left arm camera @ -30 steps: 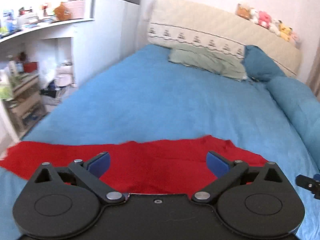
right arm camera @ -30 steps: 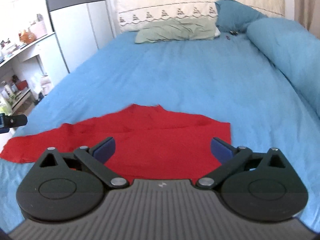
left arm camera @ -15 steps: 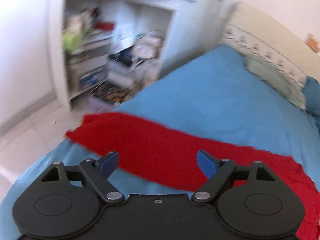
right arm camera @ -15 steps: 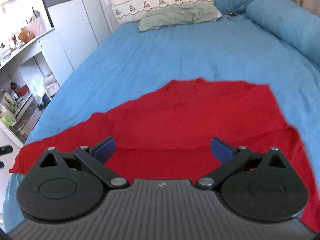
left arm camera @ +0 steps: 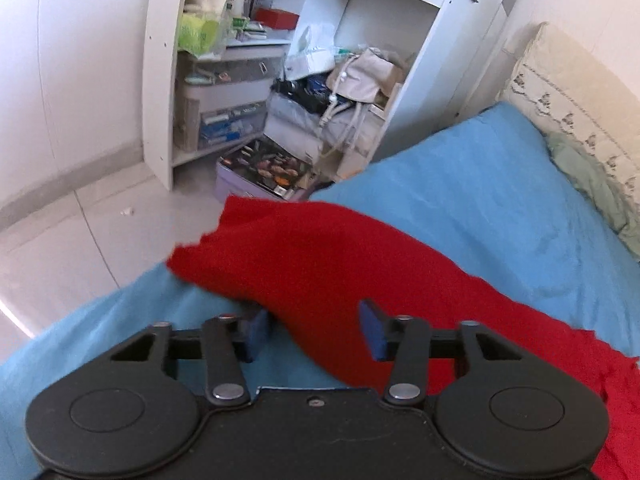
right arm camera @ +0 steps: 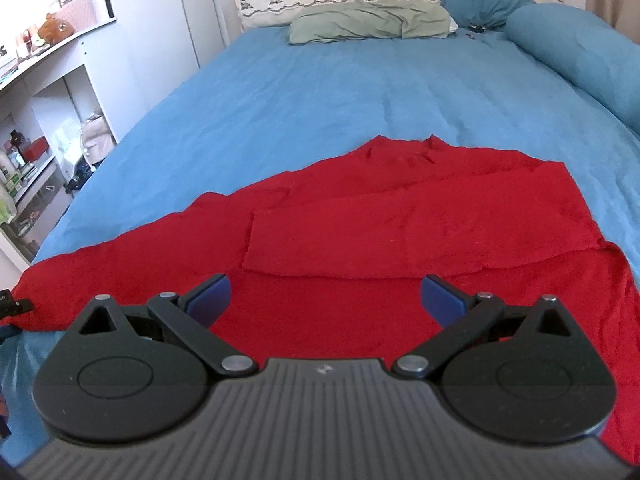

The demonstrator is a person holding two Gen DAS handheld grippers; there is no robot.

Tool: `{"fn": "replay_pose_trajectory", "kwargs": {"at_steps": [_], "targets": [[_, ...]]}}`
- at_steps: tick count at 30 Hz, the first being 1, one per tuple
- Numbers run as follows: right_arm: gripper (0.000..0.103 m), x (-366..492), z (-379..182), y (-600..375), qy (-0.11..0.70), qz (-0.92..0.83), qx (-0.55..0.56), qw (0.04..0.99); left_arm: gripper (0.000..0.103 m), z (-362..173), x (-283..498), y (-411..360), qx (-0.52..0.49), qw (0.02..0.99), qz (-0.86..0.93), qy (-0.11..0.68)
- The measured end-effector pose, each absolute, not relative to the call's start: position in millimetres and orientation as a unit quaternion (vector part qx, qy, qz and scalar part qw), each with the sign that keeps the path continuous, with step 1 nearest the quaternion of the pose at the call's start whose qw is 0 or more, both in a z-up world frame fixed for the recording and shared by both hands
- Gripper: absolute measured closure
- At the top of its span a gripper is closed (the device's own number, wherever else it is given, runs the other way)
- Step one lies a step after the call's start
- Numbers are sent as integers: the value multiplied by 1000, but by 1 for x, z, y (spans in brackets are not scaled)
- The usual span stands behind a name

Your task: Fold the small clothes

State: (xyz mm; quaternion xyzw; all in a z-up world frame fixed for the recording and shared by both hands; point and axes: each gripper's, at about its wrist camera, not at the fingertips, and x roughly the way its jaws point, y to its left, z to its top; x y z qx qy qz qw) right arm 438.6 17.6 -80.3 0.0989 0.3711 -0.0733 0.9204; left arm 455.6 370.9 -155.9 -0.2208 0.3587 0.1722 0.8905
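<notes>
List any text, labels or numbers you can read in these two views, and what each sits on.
None can be read.
Green packet on the white shelf unit: print blurred.
Clear plastic drawers: labels too small.
Right hand-held gripper: small pale mark on its body, not legible as text.

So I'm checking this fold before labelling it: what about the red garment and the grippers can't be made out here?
- Near hem of the red garment: right wrist view, hidden behind the right gripper, jaws open.
- Sleeve end: left wrist view, blurred.
- Whether the left gripper, jaws closing with cloth between them, presses it: unclear.
- Garment's right side: cut off by the frame edge.
</notes>
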Motion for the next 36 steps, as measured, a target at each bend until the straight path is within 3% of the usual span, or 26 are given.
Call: {"fn": "replay_pose_trajectory", "kwargs": {"at_steps": [3, 5, 13, 23, 28, 36], "targets": [[0, 438, -82, 16, 371, -80, 107, 919, 91, -156, 460, 378, -225, 887, 187, 356], [0, 440, -83, 12, 371, -82, 112, 918, 96, -154, 463, 380, -225, 887, 187, 356], [0, 440, -79, -15, 360, -78, 135, 920, 98, -93, 464, 322, -145, 929, 147, 309], [0, 430, -53, -104, 325, -70, 181, 925, 98, 0, 481, 119, -42, 973, -16, 228], [0, 423, -47, -172, 321, -75, 178, 927, 98, -13, 494, 0, -8, 971, -80, 223], [0, 407, -71, -273, 353, -98, 193, 910, 98, -104, 508, -129, -13, 938, -118, 325]]}}
